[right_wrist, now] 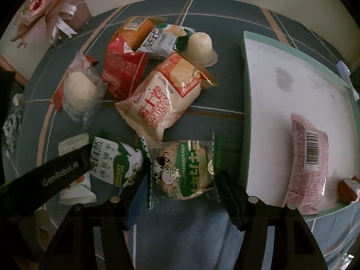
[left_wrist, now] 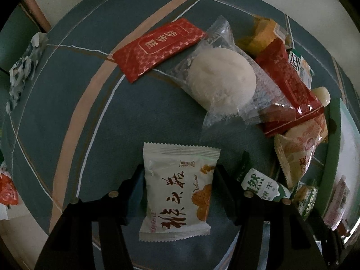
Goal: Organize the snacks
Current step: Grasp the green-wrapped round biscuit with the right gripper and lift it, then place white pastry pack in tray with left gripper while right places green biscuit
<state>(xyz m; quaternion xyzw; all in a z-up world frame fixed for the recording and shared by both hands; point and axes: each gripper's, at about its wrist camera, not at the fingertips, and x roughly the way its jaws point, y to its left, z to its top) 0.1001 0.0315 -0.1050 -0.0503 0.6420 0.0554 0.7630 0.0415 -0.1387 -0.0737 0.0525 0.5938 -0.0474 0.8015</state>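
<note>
Two packets are in my claws at once. My left claw (left_wrist: 178, 184) has its jaws closed on the sides of a white crinkle-edged pastry packet with brown brush lettering (left_wrist: 177, 191), lifted a little above the blue-grey checked tablecloth (left_wrist: 74, 103). My right claw (right_wrist: 183, 180) pinches a green-and-clear wrapper with a cartoon cow (right_wrist: 183, 171) the same way, between its two jaws.

Ahead of the right claw lies the remaining pile: a cream Swiss-roll bag (right_wrist: 162, 99), a red foil pouch (right_wrist: 121, 67), a clear-wrapped white bun (right_wrist: 79, 91) and a white jelly cup (right_wrist: 202, 45). Just left of that claw sits a green-and-white biscuit sachet (right_wrist: 114, 164).

To the right of my right claw is the shallow white tray with a pale green rim (right_wrist: 244, 103), already holding a pink barcoded packet (right_wrist: 308, 164).

I judge this the carry step: both snacks are gripped but not yet placed. Next I should swing right over the rim, lower onto bare tray, and let go without knocking the pink packet.
</note>
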